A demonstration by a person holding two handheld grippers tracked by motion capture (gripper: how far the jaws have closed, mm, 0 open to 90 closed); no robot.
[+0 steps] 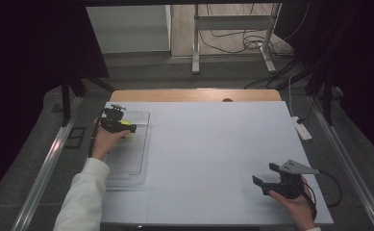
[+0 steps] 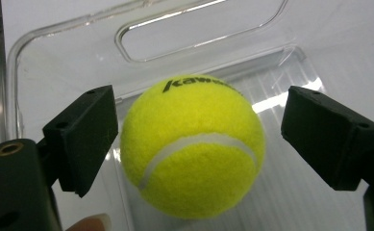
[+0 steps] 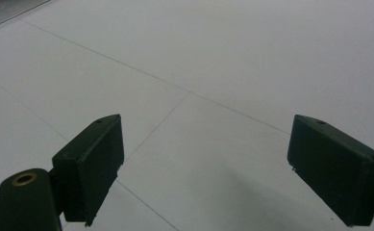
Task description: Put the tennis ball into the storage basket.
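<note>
1. Lying between the spread jaws of the left claw (image 2: 194, 139), a yellow tennis ball (image 2: 192, 147) is seen inside a clear plastic tray (image 2: 55, 62); a narrow gap shows on the right side, and contact on the left cannot be told.
2. Being round, the ball has no long axis; its black lettering is turned up and away from the left gripper view's camera, and its white seam curves across the near face.
3. The tray is placed at the left edge of the white worktop (image 1: 213, 144), its long side running away from the person; its handle cut-out and far rim are seen just behind the ball.
4. The right claw (image 1: 267, 179) is held with jaws spread wide and nothing between them, low over the near right part of the worktop, well apart from the tray.
5. Wide bare surface is left between the two claws.
</note>
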